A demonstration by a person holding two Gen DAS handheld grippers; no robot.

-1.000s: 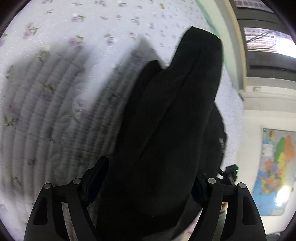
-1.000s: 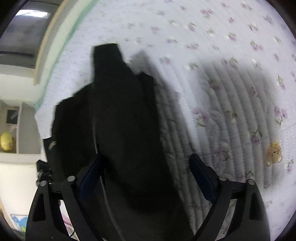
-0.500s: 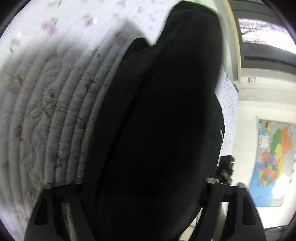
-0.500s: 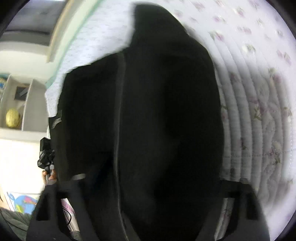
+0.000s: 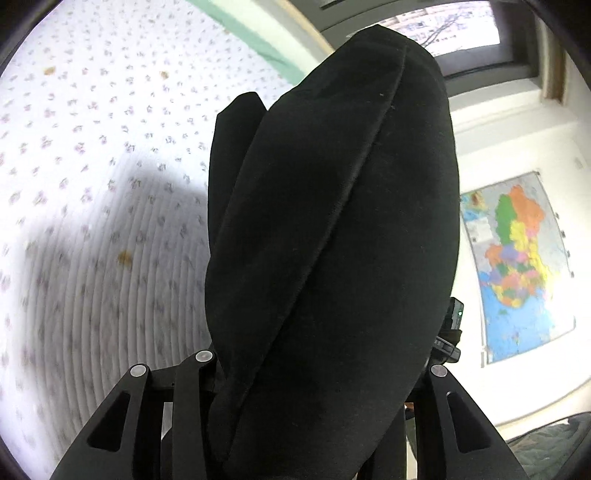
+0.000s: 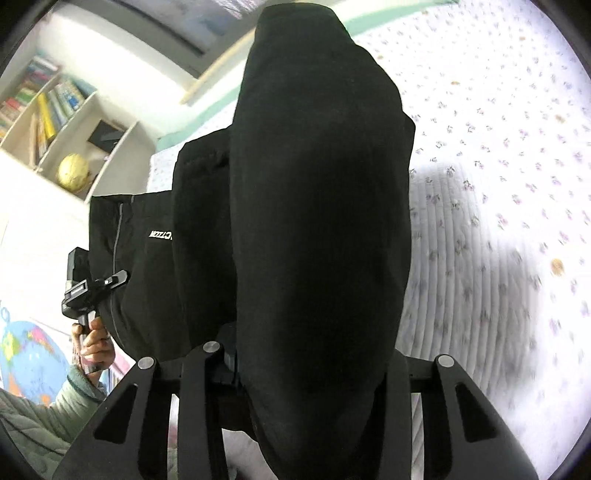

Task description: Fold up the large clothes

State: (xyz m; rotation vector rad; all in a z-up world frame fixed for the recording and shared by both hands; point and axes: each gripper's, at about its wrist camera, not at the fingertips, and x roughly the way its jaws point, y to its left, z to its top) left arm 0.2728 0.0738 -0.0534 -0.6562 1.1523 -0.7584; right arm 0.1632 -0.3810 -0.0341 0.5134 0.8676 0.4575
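A large black garment (image 5: 332, 240) hangs in front of the left wrist camera and hides the fingertips of my left gripper (image 5: 317, 373), which is shut on its edge. In the right wrist view the same black garment (image 6: 317, 221) drapes over my right gripper (image 6: 295, 365), which is shut on it; a white logo shows on a panel at the left. Both grippers hold the garment lifted above the floral quilted bedspread (image 5: 92, 184). The left gripper (image 6: 86, 291) also shows in the right wrist view, held by a hand.
The bedspread (image 6: 498, 184) spreads to the right in the right wrist view. A white bookshelf (image 6: 55, 122) with books and a yellow ball stands beyond the bed. A colourful wall map (image 5: 517, 266) and a window (image 5: 461, 26) are beyond the bed.
Both grippers have closed on the garment and lifted it off the bed, tilting upward so the walls, shelf and window come into view.
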